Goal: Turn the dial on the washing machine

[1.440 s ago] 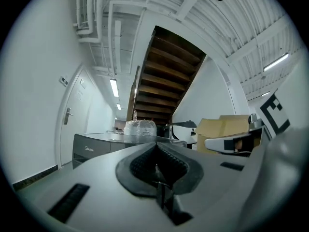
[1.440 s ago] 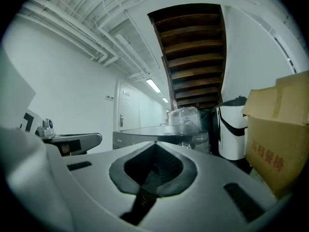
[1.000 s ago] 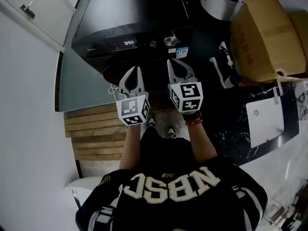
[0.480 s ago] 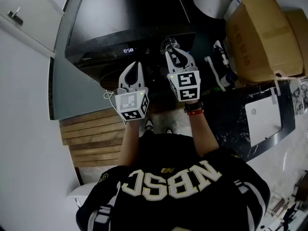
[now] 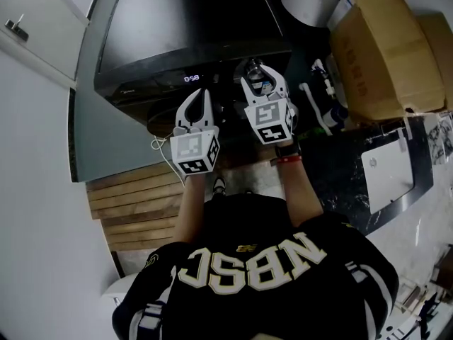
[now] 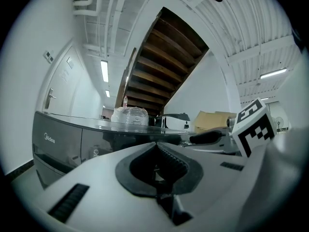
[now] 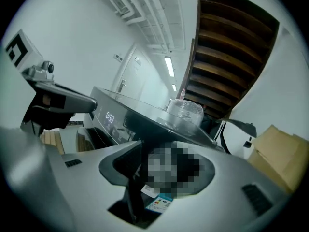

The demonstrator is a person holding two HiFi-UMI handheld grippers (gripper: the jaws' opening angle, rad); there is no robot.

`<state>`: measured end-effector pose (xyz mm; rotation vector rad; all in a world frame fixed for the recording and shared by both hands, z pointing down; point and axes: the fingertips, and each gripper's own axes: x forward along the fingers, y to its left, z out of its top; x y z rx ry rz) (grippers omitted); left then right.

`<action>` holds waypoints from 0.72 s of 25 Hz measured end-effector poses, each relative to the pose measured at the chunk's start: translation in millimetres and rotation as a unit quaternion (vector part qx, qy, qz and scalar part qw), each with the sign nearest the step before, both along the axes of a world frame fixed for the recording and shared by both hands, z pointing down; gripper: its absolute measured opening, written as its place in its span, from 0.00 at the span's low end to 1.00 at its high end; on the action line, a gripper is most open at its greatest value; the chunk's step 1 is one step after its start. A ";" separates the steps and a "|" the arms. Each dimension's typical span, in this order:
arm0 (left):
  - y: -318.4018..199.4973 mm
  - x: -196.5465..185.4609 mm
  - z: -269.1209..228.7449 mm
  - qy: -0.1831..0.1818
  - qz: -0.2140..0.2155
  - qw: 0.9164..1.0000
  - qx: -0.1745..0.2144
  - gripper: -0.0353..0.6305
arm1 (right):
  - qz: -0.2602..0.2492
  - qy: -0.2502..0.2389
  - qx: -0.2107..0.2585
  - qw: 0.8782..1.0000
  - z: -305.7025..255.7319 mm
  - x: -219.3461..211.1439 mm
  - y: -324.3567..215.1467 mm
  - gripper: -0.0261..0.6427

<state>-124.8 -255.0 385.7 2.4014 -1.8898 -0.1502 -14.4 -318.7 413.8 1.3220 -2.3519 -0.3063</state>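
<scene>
**Right jaws spread at the dial, grip not yet made**

The jaws of the right gripper stand apart and have just been opening. In the head view the small round silver dial sits right at their tips, on the front panel of the black front-loading washing machine, to the right of the lit number display. We cannot tell whether the dial is already between the pads or just ahead of them, but nothing presses on it. In the right gripper view a blue and white sticker shows in the gap below.

The jaws of the left gripper are pressed together on nothing.

We judge several risks from here. If the jaws close before the dial is centred between them, one pad may catch only its edge and slip off the smooth metal. If the grip is too light, the pads may slide around the dial while it stays still. A roll of the wrist that is off the dial's axis may push the gripper sideways and out of the hold.

The right gripper points a little downward at the panel, its forearm, with a red wristband, stretched forward. The left gripper is held about level, just beside the right one and in front of the machine's door, touching nothing that we can see.
</scene>
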 end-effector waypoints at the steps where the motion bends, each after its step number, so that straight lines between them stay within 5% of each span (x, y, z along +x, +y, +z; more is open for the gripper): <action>1: -0.6 0.4 -0.2 0.001 0.002 1.000 0.000 0.07 | 0.002 0.016 0.007 1.000 0.8 0.0 -1.1 0.33; 18: -2.6 -14.9 2.8 0.012 -0.003 1.000 0.002 0.07 | 0.031 0.181 0.072 0.980 16.7 -3.6 -18.6 0.34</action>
